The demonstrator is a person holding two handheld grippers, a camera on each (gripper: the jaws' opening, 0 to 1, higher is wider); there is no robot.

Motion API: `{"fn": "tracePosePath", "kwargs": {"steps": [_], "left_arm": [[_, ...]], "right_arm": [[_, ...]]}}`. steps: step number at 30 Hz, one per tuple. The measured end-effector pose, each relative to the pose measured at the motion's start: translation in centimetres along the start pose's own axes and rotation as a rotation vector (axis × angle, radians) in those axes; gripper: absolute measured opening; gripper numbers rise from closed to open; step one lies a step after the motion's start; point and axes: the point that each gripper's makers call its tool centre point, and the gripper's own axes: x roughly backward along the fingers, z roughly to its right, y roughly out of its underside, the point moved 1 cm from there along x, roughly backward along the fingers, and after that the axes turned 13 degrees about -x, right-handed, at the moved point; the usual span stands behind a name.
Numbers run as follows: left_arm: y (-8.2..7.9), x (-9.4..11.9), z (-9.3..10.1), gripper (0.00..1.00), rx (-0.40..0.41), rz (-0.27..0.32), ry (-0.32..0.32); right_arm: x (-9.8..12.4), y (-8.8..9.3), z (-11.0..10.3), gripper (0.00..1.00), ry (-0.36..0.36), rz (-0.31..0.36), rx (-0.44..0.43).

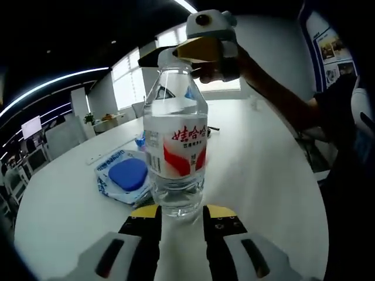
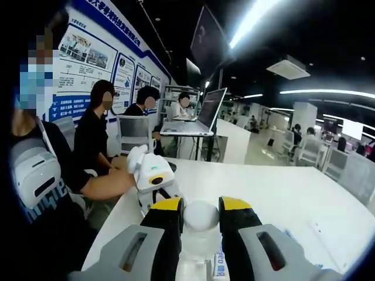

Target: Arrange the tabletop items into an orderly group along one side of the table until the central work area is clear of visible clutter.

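Observation:
A clear water bottle [image 1: 176,152] with a red and white label stands upright on the white table [image 1: 263,175]. In the left gripper view its base sits right at my left gripper [image 1: 182,212], whose jaws stand open on either side of it; I cannot tell if they touch. From above, my right gripper [image 1: 202,50] clamps the bottle's top. The right gripper view looks straight down on the white cap [image 2: 201,215], with my right gripper [image 2: 201,212] shut on it. The left gripper [image 2: 151,174], held by a hand, shows just beyond.
A blue and white packet [image 1: 124,177] lies left of the bottle, with a white strip [image 1: 111,153] behind it and a small dark item [image 1: 212,128] farther back. The table edge curves close on the right. People sit at the left near a laptop [image 2: 202,114].

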Motion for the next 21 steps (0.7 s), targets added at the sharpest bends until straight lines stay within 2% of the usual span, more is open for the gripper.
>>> {"fn": "tracePosePath", "kwargs": {"steps": [6,13,16,21], "left_arm": [[0.4,-0.6,0.5,0.25,0.009,-0.001,0.022],[0.5,-0.3,0.2,0.25,0.01,-0.002,0.025],[0.4,-0.3,0.2,0.25,0.011,-0.001,0.025],[0.2,0.4,-0.5,0.28,0.016,0.015,0.004]], "right_arm": [[-1.5,-0.2,0.3,0.22,-0.01,-0.019,-0.007],[-1.2,-0.1,0.4,0.22,-0.017,-0.016,-0.024],[-1.3,-0.2,0.4,0.22,-0.006,-0.018,-0.018],[-1.3,-0.4,0.3,0.25,0.053,-0.001,-0.028]]}}
